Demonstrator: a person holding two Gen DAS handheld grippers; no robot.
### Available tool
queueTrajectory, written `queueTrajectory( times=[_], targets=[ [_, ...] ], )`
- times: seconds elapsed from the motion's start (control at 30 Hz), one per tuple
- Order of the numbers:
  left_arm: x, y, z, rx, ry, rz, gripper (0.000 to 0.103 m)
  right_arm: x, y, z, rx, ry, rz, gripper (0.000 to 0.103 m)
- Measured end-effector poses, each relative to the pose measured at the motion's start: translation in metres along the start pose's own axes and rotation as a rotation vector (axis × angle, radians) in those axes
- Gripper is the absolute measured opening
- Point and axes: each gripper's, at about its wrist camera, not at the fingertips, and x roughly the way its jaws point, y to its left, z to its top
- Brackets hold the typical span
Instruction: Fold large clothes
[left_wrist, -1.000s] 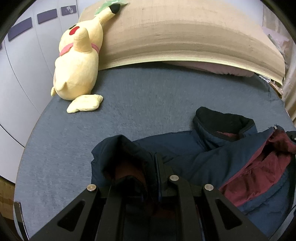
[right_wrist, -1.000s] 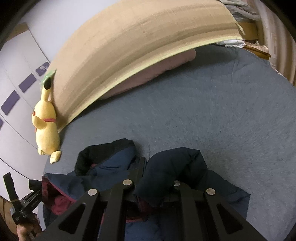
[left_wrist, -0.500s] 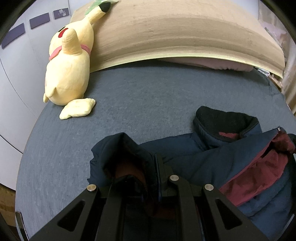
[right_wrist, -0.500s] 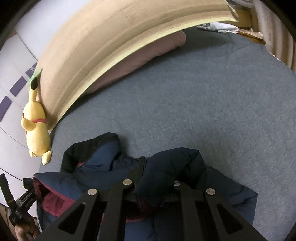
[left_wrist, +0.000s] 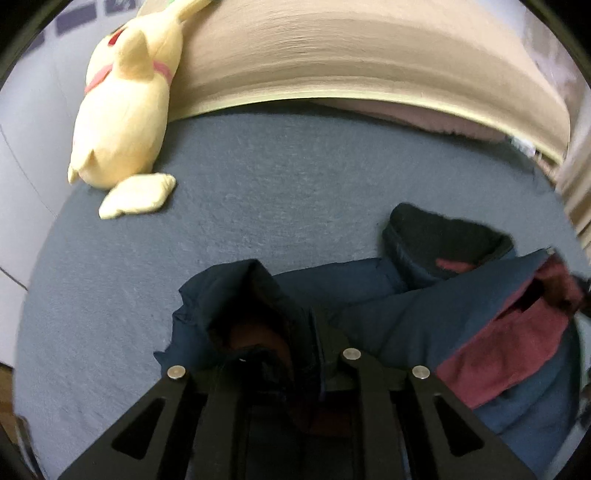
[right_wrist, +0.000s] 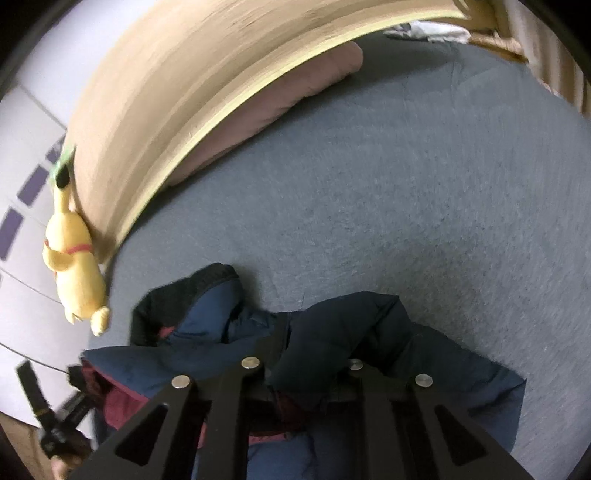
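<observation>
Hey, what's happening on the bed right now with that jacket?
A person is folding a navy jacket with a maroon lining on the grey bed, a handheld gripper in each hand. The left gripper and the right gripper each have a bunch of the jacket's fabric between their fingers, and both sets of jaws are opening. A yellow plush toy leans against the headboard, apart from the jacket.

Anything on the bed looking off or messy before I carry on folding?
Only the navy jacket: its maroon lining is flipped open at one side and the collar is bunched up. The yellow plush sits clear by the headboard.
</observation>
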Motion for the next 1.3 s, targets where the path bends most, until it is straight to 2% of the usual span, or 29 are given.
queueTrajectory(
  times=[0.07, 0.1, 0.13, 0.17, 0.2, 0.27, 0.3, 0.33, 0.4, 0.5, 0.6, 0.87, 1.07, 1.2, 1.3],
  targets=[
    [-0.005, 0.006, 0.003, -0.041, 0.009, -0.031, 0.017, -0.006, -0.001, 0.000, 0.030, -0.002, 0.053, 0.042],
    [-0.007, 0.006, 0.004, -0.049, 0.013, -0.038, 0.018, -0.009, 0.001, 0.000, 0.034, -0.001, 0.076, 0.066],
    [-0.010, 0.006, 0.005, -0.051, 0.018, -0.042, 0.020, -0.013, 0.004, 0.000, 0.030, -0.009, 0.091, 0.081],
    [-0.012, 0.006, 0.007, -0.050, 0.017, -0.044, 0.021, -0.016, 0.008, 0.000, 0.020, -0.020, 0.094, 0.084],
    [-0.017, 0.005, 0.008, -0.046, 0.011, -0.046, 0.025, -0.023, 0.014, 0.000, -0.005, -0.046, 0.088, 0.084],
    [-0.025, 0.003, 0.009, -0.042, -0.006, -0.044, 0.041, -0.031, 0.020, 0.001, -0.022, -0.061, 0.087, 0.084],
    [-0.032, 0.003, 0.010, -0.045, -0.031, -0.038, 0.053, -0.036, 0.022, 0.002, -0.016, -0.066, 0.092, 0.084],
    [-0.041, 0.002, 0.011, -0.049, -0.078, -0.028, 0.060, -0.040, 0.022, 0.002, -0.010, -0.075, 0.094, 0.084],
    [-0.054, 0.003, 0.014, -0.050, -0.142, -0.013, 0.065, -0.047, 0.022, 0.002, -0.012, -0.095, 0.096, 0.084],
    [-0.065, 0.004, 0.019, -0.053, -0.154, -0.018, 0.066, -0.057, 0.021, 0.004, -0.009, -0.118, 0.093, 0.084],
    [-0.075, 0.001, 0.018, -0.034, -0.185, 0.017, 0.066, -0.068, 0.023, 0.004, -0.003, -0.150, 0.098, 0.084],
    [-0.096, -0.003, 0.009, 0.024, -0.239, 0.032, 0.066, -0.090, 0.040, -0.010, -0.072, -0.184, 0.082, 0.084],
    [-0.122, 0.000, -0.003, 0.045, -0.327, 0.047, 0.067, -0.109, 0.048, -0.022, -0.111, -0.204, 0.075, 0.084],
    [-0.127, -0.004, -0.024, 0.079, -0.352, 0.041, 0.069, -0.112, 0.062, -0.037, -0.207, -0.197, 0.067, 0.084],
    [-0.111, -0.016, -0.038, 0.152, -0.325, 0.073, 0.070, -0.098, 0.076, -0.054, -0.328, -0.152, -0.005, 0.084]
  ],
)
